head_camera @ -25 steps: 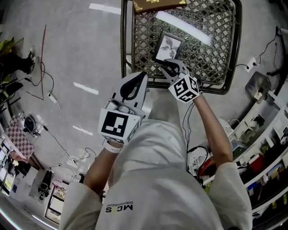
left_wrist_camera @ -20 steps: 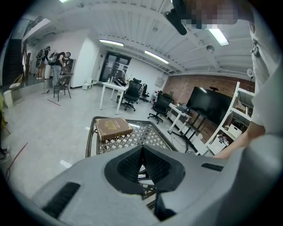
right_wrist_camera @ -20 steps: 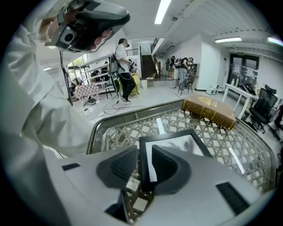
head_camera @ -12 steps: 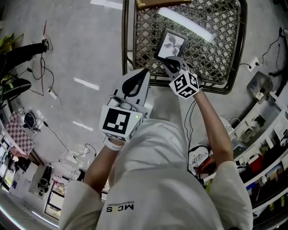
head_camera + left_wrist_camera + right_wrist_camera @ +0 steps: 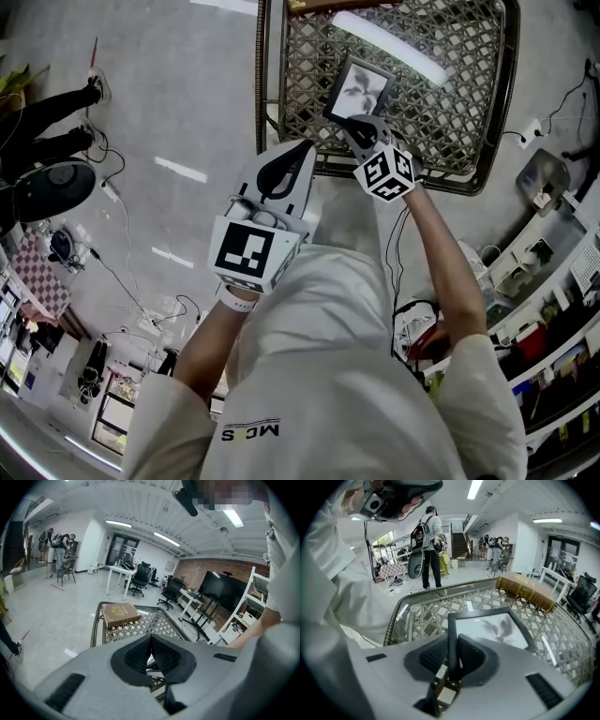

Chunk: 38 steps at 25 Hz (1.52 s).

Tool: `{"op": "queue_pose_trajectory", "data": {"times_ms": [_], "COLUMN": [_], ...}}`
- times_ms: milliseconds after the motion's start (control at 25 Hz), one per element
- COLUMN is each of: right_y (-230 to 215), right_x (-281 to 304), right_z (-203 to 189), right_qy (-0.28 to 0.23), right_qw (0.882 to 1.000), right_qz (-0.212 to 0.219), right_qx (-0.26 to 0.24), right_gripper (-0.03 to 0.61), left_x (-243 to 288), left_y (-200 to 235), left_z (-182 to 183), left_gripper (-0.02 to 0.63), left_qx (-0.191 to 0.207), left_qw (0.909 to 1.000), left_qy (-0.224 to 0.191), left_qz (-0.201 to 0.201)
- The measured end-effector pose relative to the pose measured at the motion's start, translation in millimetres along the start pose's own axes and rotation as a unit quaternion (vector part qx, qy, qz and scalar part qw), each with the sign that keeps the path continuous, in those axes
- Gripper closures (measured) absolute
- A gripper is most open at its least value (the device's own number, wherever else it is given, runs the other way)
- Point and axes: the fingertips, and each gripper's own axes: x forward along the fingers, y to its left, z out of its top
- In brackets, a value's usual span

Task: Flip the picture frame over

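Picture frame [image 5: 497,627] pinched at its near edge, face up
Right gripper [image 5: 452,656] clamps the rim; roll the wrist slowly, pivoting over the desk [image 5: 455,98]. Left gripper [image 5: 151,653] closed, empty.

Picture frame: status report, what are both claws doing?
Right gripper shut on picture frame, near edge. Left gripper shut, empty. Picture side up, unflipped. Book at far end of table, clear.

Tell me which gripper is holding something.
The right gripper: its jaws pinch the picture frame by its near edge. The left gripper is shut on nothing.
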Motion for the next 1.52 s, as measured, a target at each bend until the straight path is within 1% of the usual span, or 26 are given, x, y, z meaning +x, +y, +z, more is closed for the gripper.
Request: {"op": "queue_pose_trajectory", "data": {"times_ms": [200, 400, 640, 1000, 1280, 1520], "right_y": [2, 2, 2, 3, 1, 0], "right_x": [0, -1, 0, -9, -20, -25], "right_z": [0, 2, 4, 20, 28, 30], "right_qy": [0.0, 0.006, 0.005, -0.021, -0.034, -0.055], "right_qw": [1.0, 1.0, 1.0, 0.998, 0.996, 0.99], "right_qz": [-0.005, 0.004, 0.007, 0.01, 0.019, 0.031], "right_qx": [-0.006, -0.009, 0.003, 0.051, 0.077, 0.129], "right_gripper": [0.499, 0.502, 0.502, 0.502, 0.502, 0.502], "left_x": [-1, -4, -4, -5, -4, -5], "left_y": [2, 1, 5, 6, 3, 3], "left_z": [-1, 1, 1, 4, 8, 9], "left_gripper": [0.589, 0.589, 0.589, 0.589, 0.589, 0.589], "left_qx": [0.0, 0.001, -0.002, -0.001, 0.003, 0.005], "left_qw": [1.0, 1.0, 1.0, 1.0, 1.0, 0.9999], "left_qy": [-0.001, -0.002, -0.003, -0.008, -0.009, -0.011], "left_qz": [0.001, 0.0, 0.002, 0.003, -0.001, -0.001]}}
